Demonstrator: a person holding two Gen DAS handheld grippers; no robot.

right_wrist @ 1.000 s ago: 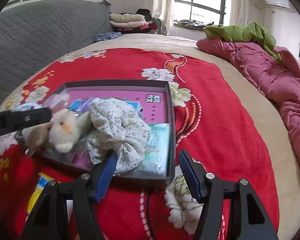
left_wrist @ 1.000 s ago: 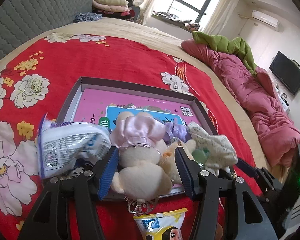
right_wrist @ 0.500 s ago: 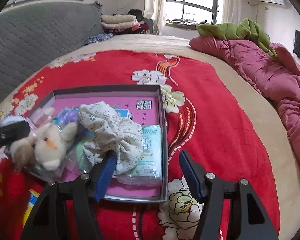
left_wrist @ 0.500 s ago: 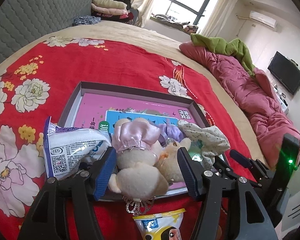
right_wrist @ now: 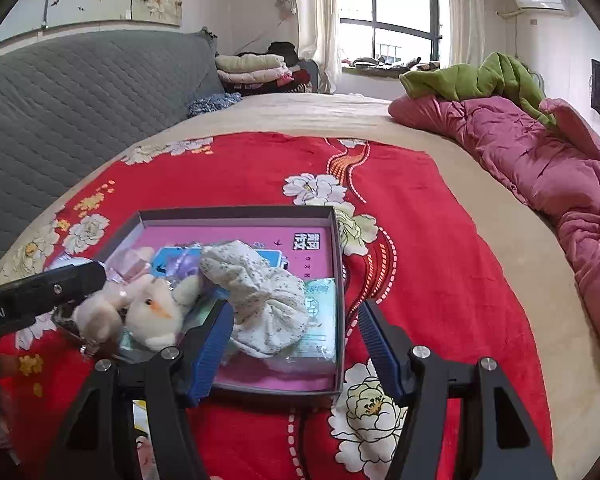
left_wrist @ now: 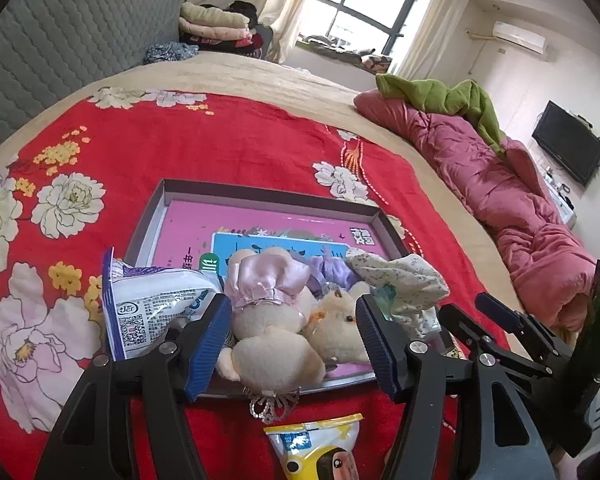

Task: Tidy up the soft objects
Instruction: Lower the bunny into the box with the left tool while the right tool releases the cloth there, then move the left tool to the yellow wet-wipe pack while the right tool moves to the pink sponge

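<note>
Left wrist view: a red floral blanket (left_wrist: 228,152) lies under and beyond both fingers, and on it, just ahead of the fingertips, sits a shallow grey box (left_wrist: 268,197) with a pink floor. The left gripper (left_wrist: 294,344) is spread wide with nothing clamped; between its 2 blue pads, at the box's near edge, lie a cream plush (left_wrist: 272,340) in a pink satin dress and a smaller cream chick (left_wrist: 336,324), neither clearly pressed by a pad. A white snack bag (left_wrist: 148,308) leans just outside the left finger; a speckled cloth (left_wrist: 400,280) bunches beyond the right finger. A yellow packet (left_wrist: 320,448) lies on the blanket below the fingers. In the right wrist view, the right gripper (right_wrist: 296,344) is likewise released, the box's near right corner between its fingers, the cloth (right_wrist: 260,292) just past its left fingertip, over a green tissue pack (right_wrist: 320,320).
</note>
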